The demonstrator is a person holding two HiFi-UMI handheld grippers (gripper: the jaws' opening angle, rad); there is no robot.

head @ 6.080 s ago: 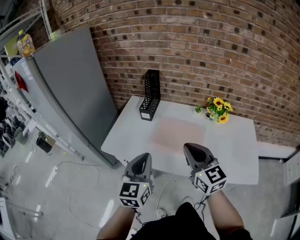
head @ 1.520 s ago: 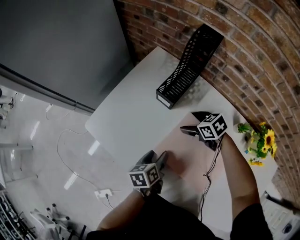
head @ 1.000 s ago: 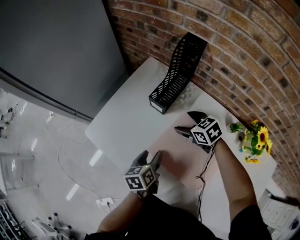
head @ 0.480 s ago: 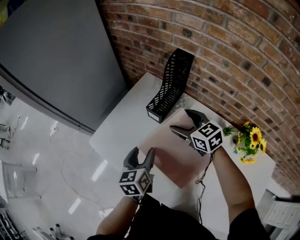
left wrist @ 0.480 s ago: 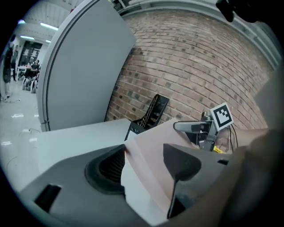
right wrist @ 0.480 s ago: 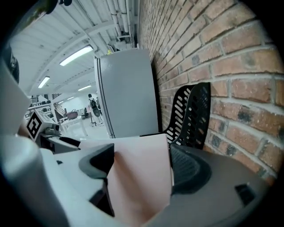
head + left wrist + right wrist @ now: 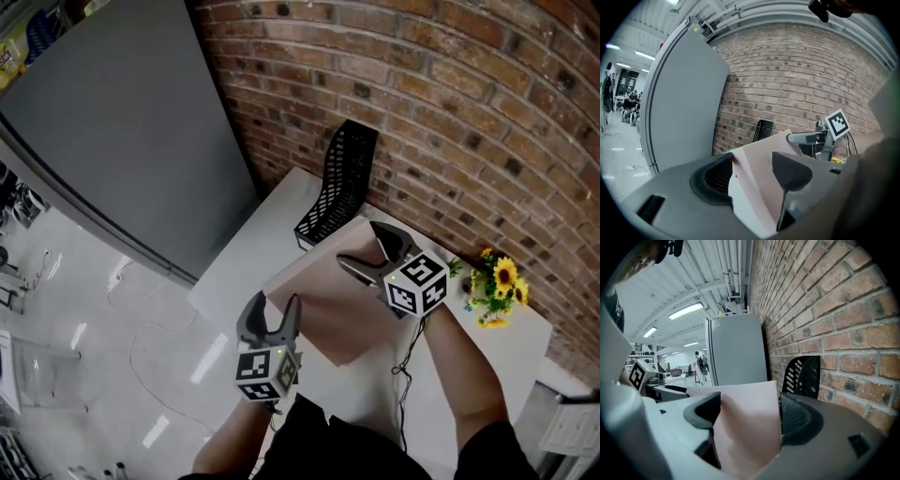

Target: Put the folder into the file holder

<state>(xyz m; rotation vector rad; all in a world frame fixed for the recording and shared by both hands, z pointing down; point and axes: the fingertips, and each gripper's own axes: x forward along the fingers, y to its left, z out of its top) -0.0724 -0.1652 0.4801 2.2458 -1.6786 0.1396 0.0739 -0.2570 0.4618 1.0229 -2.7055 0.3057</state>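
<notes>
Head view: a white tabletop (image 7: 246,255) stands against a brick wall (image 7: 450,94). A black mesh file holder (image 7: 339,183) stands upright at the tabletop's far edge, just above the centre of the frame, and it looks empty. A pale pink folder (image 7: 323,305) is held tilted above the tabletop at the centre of the frame. The left gripper (image 7: 270,311) grips its near corner at lower centre. The right gripper (image 7: 361,248) grips its far edge, near the holder. Small yellow flowers (image 7: 497,279) sit at the right.

Left gripper view: both jaws are clamped on the folder (image 7: 757,187), which fills the gap between them. The holder (image 7: 762,131) shows beyond, against the wall.

Right gripper view: the jaws are closed on the folder's edge (image 7: 750,427), with the holder (image 7: 802,376) just to the right and close by.

Progress, as a judgement: the folder is picked up and carried near the holder, but not yet inside. Standing it on edge, sliding it into the open top and letting go remain.
</notes>
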